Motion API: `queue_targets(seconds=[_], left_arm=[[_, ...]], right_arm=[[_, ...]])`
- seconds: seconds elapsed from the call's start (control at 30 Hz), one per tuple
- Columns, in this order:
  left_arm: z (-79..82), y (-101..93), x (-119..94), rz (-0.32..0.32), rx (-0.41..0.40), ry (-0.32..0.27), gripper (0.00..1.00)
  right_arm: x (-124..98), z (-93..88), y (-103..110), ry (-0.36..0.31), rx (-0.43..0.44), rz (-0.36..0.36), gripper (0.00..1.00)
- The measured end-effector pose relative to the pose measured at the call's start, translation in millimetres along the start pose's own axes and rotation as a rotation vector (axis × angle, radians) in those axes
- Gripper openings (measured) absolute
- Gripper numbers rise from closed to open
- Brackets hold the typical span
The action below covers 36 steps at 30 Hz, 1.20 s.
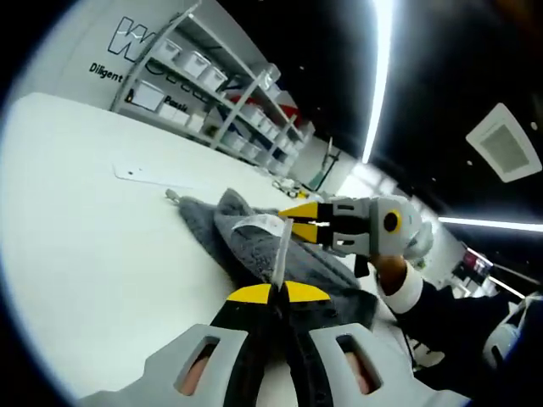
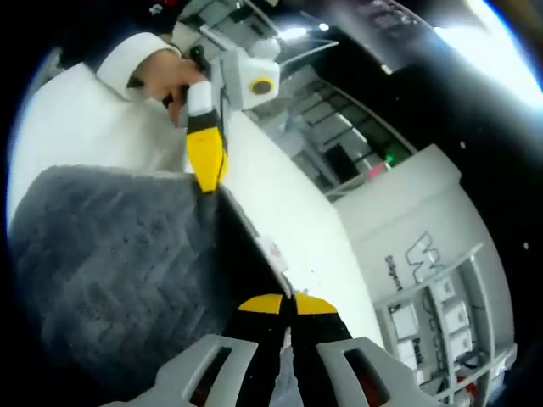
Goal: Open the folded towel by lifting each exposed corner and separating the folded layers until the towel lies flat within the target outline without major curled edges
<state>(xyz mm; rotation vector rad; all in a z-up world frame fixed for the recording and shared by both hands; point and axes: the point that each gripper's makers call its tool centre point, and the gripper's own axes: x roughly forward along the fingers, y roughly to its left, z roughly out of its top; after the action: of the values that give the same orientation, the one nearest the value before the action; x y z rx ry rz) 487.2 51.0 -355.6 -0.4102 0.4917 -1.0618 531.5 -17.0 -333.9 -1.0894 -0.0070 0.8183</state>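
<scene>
Grey 2-jaw grippers, yellow-and-black tips

Left gripper [image 1: 273, 292] and right gripper [image 2: 283, 303] have slotted grey bodies; the person's sleeve [image 1: 450, 315] is dark with a white cuff [image 1: 405, 287].

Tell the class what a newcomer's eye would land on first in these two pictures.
First, the grey towel, lifted off the white table and stretched between two yellow-tipped grippers. In the left gripper view, the left gripper is shut on its edge near a white label, and the right gripper pinches it from the right. Behind stand white shelves of bins.
</scene>
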Motion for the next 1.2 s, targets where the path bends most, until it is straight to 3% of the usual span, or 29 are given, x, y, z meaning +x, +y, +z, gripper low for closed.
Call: queue_targets(seconds=[0.13,0.23,0.5,0.6,0.7,0.83,1.07,1.2], left_arm=[[2.5,4.8,-9.7,0.036,0.041,0.011,0.03],[6.7,9.6,-18.9,0.049,0.044,0.001,0.03],[13.2,18.9,-36.4,0.071,0.023,-0.031,0.03],[14.1,21.2,-42.2,0.078,0.020,-0.031,0.03],[15.8,25.4,-48.7,0.086,0.013,-0.033,0.03],[19.3,32.6,-58.4,0.096,0.003,-0.020,0.03],[20.4,44.5,-76.3,0.149,0.021,0.007,0.03],[16.1,53.1,-85.9,0.217,0.063,0.034,0.03]], right_arm=[[8.1,14.3,-5.3,-0.007,0.143,0.031,0.00],[17.0,27.7,-12.1,-0.003,0.158,0.036,0.00],[33.5,40.9,-14.8,0.024,0.194,0.090,0.00],[35.6,50.1,-9.6,0.022,0.275,0.136,0.00],[40.9,56.5,-18.1,0.018,0.276,0.140,0.00],[51.9,63.2,-14.9,0.011,0.341,0.174,0.00],[71.6,70.0,-2.8,0.031,0.338,0.209,0.00],[89.2,78.6,-2.5,0.052,0.306,0.217,0.00]])
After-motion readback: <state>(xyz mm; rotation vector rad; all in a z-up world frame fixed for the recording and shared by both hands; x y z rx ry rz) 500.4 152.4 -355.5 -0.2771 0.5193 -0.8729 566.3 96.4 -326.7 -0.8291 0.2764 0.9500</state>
